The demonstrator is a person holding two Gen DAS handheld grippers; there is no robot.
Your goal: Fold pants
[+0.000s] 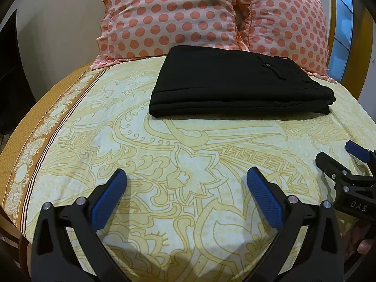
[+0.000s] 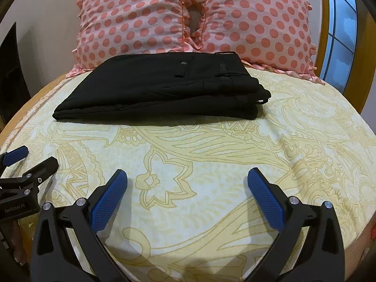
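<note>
Black pants [image 1: 235,82] lie folded into a flat stacked rectangle on the yellow patterned bedsheet [image 1: 188,155], in front of the pillows; they also show in the right wrist view [image 2: 164,89]. My left gripper [image 1: 186,176] is open and empty, hovering over the sheet well short of the pants. My right gripper [image 2: 187,176] is open and empty too, also short of the pants. The right gripper shows at the right edge of the left wrist view [image 1: 338,157], and the left gripper at the left edge of the right wrist view [image 2: 35,157].
Two pink polka-dot pillows [image 1: 169,14] [image 2: 256,21] lean against the headboard behind the pants. A wooden-framed window [image 2: 340,30] is at the right. The bed's brown bordered edge [image 1: 42,127] runs along the left, with a dark object by the wall.
</note>
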